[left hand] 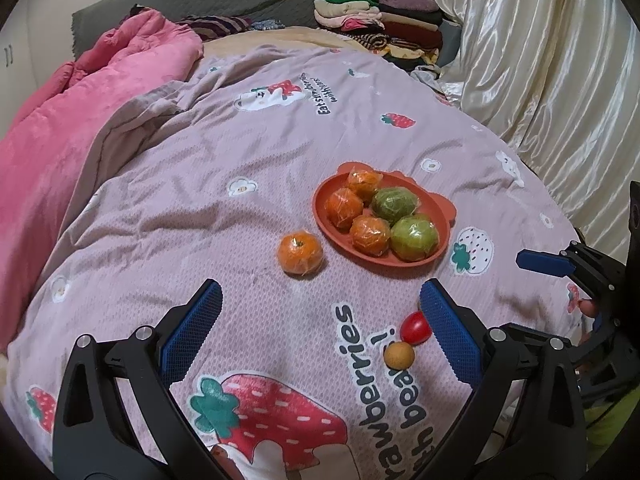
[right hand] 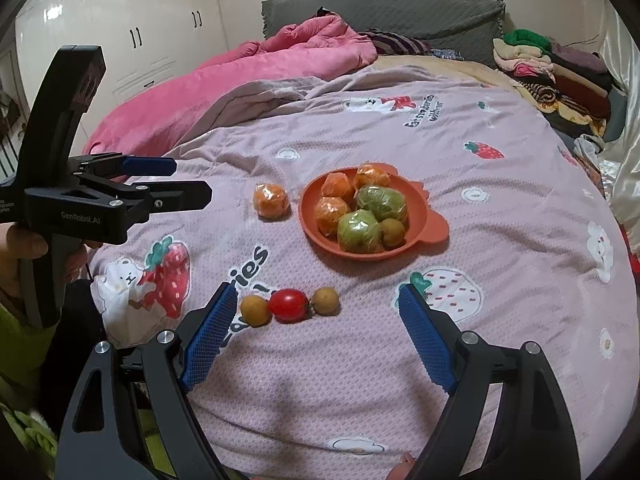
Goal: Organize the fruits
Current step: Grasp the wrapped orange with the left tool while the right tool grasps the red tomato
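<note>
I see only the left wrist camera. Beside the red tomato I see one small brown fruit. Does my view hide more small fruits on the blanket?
Observer: Yes. In the right wrist view a second brown fruit lies on the other side of the red tomato, so the three make a row.
Operator: Does the plate hold only orange and green fruits?
Observer: No. Another small brown fruit lies in the orange plate, beside the nearer green fruit.
Operator: Of the right gripper I see only one finger. Is it open?
Observer: Yes. The right gripper is wide open and holds nothing.
</note>
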`<state>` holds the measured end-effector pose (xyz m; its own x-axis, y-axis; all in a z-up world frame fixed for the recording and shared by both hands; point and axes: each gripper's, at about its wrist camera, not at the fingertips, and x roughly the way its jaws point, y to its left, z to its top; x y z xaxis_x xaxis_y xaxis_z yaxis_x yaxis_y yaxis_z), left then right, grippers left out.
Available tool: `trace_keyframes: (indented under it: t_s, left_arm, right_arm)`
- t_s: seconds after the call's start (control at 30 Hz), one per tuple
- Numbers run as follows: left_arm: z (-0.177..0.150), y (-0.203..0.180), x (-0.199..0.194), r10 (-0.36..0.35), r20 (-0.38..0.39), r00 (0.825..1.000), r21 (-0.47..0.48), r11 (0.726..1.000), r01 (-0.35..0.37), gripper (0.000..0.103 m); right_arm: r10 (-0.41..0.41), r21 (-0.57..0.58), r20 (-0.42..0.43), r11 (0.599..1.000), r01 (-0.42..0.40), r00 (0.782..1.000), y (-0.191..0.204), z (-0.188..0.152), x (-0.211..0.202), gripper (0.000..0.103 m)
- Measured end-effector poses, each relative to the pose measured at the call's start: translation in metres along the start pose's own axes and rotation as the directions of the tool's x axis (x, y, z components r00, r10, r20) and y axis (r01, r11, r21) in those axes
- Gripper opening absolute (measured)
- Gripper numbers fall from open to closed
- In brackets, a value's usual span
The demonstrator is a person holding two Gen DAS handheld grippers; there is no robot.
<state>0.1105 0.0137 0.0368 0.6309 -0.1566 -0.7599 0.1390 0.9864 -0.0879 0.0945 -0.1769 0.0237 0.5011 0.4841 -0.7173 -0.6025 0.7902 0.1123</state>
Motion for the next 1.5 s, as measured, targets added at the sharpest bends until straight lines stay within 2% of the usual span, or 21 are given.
trace_keyframes:
  t_s: [0.87, 1.0, 1.13, 1.3, 1.5]
  left_arm:
    - [-0.022, 0.009, 0.013, 0.001, -0.051, 0.999, -0.012, 1.000, -0.001, 0.093]
    - [-0.024, 0.010, 0.018, 0.002, -0.061, 0.998, -0.013, 1.000, -0.003, 0.093]
    - [-0.023, 0.011, 0.023, 0.005, -0.064, 0.998, -0.011, 1.000, -0.006, 0.093]
    - [-0.021, 0.012, 0.030, 0.012, -0.071, 0.997, -0.012, 1.000, -0.013, 0.093]
    - [-0.013, 0.017, 0.046, 0.009, -0.089, 0.996, -0.024, 1.000, -0.011, 0.093]
  right_arm:
    - [0.026, 0.007, -0.092, 1.000, -0.025, 0.995, 0.006, -0.020, 0.027, 0.082]
    - [0.037, 0.019, -0.108, 0.999, -0.035, 0.993, 0.004, -0.025, 0.033, 0.069]
    - [0.067, 0.026, -0.133, 0.998, -0.064, 0.989, 0.004, -0.028, 0.044, 0.052]
    - [0.092, 0.023, -0.143, 0.996, -0.089, 0.985, 0.007, -0.028, 0.055, 0.043]
    - [0.101, 0.022, -0.144, 0.995, -0.099, 0.984, 0.008, -0.022, 0.067, 0.040]
